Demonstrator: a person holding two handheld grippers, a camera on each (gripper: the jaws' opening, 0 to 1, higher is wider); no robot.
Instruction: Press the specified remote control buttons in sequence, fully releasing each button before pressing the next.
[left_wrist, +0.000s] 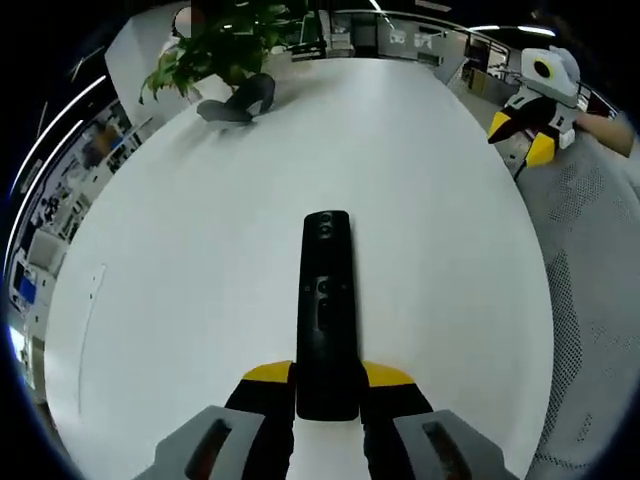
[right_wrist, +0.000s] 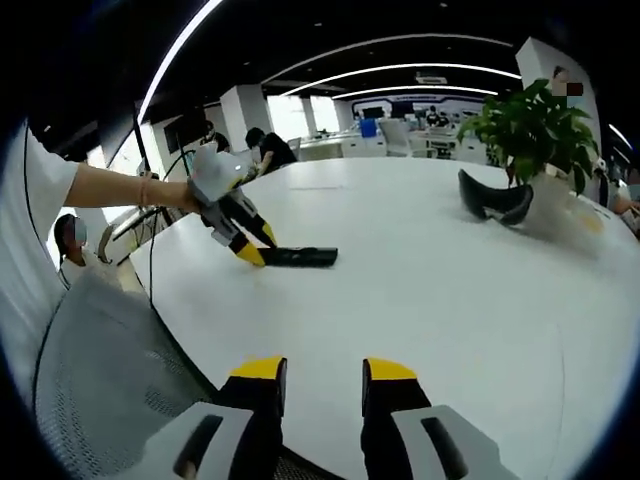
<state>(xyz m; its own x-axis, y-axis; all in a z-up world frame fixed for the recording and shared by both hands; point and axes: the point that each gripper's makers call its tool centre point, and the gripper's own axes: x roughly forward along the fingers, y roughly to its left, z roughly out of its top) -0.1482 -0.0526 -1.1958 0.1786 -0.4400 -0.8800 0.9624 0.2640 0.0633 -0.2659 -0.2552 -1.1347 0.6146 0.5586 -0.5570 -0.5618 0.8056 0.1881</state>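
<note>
1. On my left, the left gripper (left_wrist: 327, 392) has its yellow-tipped jaws closed narrow around the near end of the black remote control (left_wrist: 326, 305), which lies flat on the white table (left_wrist: 180, 300) and points away from me. In the right gripper view I see the same hold from the side: the left gripper (right_wrist: 252, 249) grips one end of the remote (right_wrist: 297, 257) near the table edge.

2. The button face is up and unobstructed. I can make out a round button near the far end and a cluster mid-body, but the markings are too small to read.

3. To my right, the right gripper (right_wrist: 322, 378) hangs over the table edge with nothing between its jaws, a modest gap showing. It also appears at the far right of the left gripper view (left_wrist: 530, 128), well apart from the remote.

4. I judge the step in hand is bringing the right gripper over for the first press. I would narrow its jaws so that one tip acts as a single point, and come down straight on the button.

5. I'd keep the left hold steady so the remote cannot slide or tip, then lift fully clear before the next press.

6. The potted plant (right_wrist: 530, 125) and the dark curved object (right_wrist: 493, 200) beside it sit far across the table, out of my path.
</note>
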